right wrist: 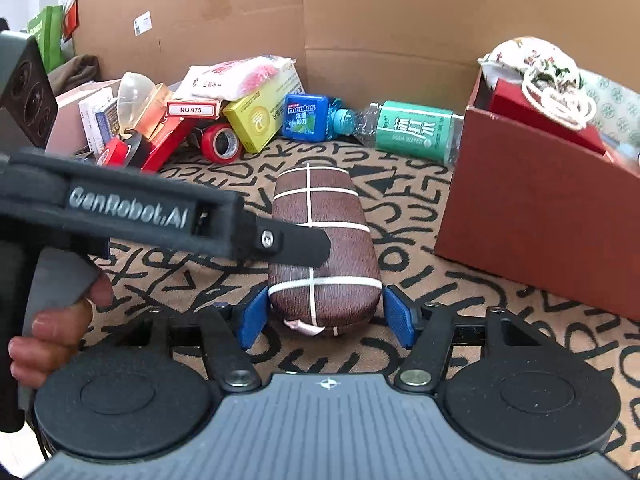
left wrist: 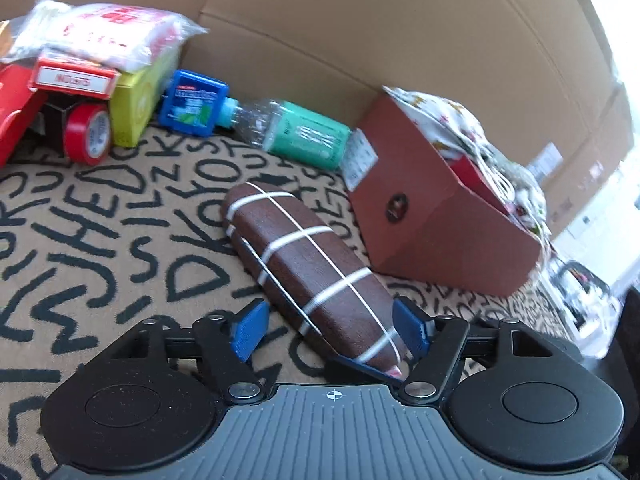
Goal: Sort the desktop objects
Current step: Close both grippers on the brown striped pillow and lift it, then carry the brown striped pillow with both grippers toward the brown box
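Observation:
A brown glasses case (left wrist: pixel 312 264) with white stripes lies on the lettered cloth (left wrist: pixel 100 240). My left gripper (left wrist: pixel 334 330) is open, its blue pads on either side of the case's near end; the right pad touches it. In the right wrist view the same case (right wrist: pixel 320 240) lies lengthwise between my right gripper's (right wrist: pixel 325 320) open blue pads, near end between them with small gaps. The left gripper's black body (right wrist: pixel 132 208) crosses in from the left, its finger over the case. A red-brown box (right wrist: pixel 540 216) holding a drawstring pouch (right wrist: pixel 536 76) stands to the right.
At the back lie a green-labelled water bottle (right wrist: pixel 404 130), a blue mentos box (right wrist: pixel 305 116), a yellow box (right wrist: pixel 256 120), red tape rolls (right wrist: pixel 220 142), a red stapler box (right wrist: pixel 192 110) and a tissue pack (right wrist: pixel 236 76). Cardboard walls (right wrist: pixel 360 12) stand behind.

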The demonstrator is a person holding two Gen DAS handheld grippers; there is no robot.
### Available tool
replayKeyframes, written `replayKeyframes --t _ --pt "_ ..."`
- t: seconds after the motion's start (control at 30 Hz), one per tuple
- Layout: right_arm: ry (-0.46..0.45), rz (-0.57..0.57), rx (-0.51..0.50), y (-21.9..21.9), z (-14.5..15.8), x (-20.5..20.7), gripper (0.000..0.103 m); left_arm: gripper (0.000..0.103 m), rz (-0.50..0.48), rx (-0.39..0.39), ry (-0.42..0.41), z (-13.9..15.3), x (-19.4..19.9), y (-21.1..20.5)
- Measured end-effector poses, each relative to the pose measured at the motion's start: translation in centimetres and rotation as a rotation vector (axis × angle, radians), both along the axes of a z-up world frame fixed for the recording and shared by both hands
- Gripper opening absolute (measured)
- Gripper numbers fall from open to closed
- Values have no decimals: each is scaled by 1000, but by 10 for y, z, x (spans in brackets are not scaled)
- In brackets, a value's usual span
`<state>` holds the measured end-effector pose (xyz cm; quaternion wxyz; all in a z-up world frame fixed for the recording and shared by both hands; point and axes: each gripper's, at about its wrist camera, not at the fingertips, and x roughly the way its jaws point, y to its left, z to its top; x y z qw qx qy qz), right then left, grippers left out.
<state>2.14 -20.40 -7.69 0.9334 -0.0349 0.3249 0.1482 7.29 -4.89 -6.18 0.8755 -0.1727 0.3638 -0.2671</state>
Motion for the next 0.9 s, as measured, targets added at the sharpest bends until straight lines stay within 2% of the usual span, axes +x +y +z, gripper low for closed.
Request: replayKeyframes --t 0.1,0.4,0.47,0.73,0.9 --pt "-14 -4 -3 0 1 1 73 86 33 0 7 3 5 2" --pt "-22 7 3 4 2 17 73 87 60 9 38 2 27 -3" --pt "-18 10 6 5 2 21 72 87 57 17 55 -2 33 -5" --pt "18 28 27 11 -6 35 67 86 20 55 26 -4 39 -12" --pt "31 28 29 8 -5 26 67 84 -5 80 10 -3 29 -16"
